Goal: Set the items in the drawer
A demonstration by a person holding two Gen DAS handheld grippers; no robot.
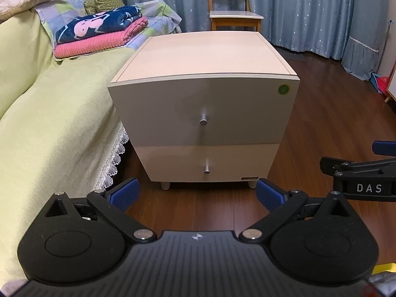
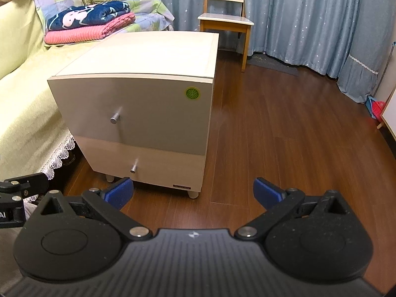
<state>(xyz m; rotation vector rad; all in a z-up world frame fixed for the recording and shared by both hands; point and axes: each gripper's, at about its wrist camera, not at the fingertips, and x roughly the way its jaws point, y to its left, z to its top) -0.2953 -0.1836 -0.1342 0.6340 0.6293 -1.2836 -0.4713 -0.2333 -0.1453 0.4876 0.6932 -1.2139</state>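
Landmark: the pale beige two-drawer wooden bedside cabinet (image 1: 205,113), standing on the dark wood floor (image 2: 284,128) hard against the bed with the pale green cover (image 1: 49,113).

Both drawers sit shut, fronts flush. Upper drawer front (image 1: 198,99) carries a short brushed-metal cylindrical knob (image 1: 203,119) at its middle; lower drawer front (image 1: 205,160) has a smaller one (image 1: 206,169). Cabinet top is bare. Which items are meant cannot be told; the folded navy and pink blankets (image 1: 99,32) on the bed behind the cabinet are only a candidate. Shut drawers fit either items already stowed or none yet inside.

Handling, judged: knob is rigid, smooth, possibly slippery; pinch squarely across its shaft and pull straight out. Drawer probably light and sliding. Blankets soft, bulky, likely to sag.

Left gripper (image 1: 196,194): blue-padded jaws wide apart, holding nothing, in front of the cabinet, centred on the knobs but short of them. Right gripper (image 2: 193,191): likewise wide and empty, in front of the cabinet's right corner.
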